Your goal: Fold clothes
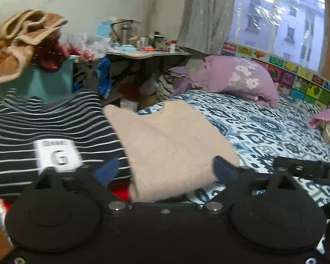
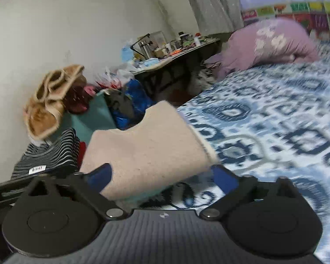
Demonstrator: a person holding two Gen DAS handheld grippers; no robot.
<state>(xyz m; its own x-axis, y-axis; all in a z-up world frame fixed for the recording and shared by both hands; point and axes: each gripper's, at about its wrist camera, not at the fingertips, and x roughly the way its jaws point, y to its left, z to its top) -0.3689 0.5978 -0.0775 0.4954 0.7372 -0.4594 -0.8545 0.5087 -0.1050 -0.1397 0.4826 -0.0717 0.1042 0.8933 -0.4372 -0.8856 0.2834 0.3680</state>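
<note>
Lying on the blue patterned bed (image 1: 264, 118), the folded beige cloth (image 1: 169, 145) sits beside a striped shirt (image 1: 44, 121). Both the left tongs (image 1: 167, 171) and right tongs (image 2: 162, 176) are spread wide, pinching nothing.

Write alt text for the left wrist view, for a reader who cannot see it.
Open left tongs straddle a folded beige garment lying on a blue-patterned bed. A folded black-and-white striped garment lies to its left; a purple pillow sits beyond, under a window.

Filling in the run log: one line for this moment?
left gripper: open | right gripper: open | beige garment: folded, between both jaws | striped garment: beside it
</note>
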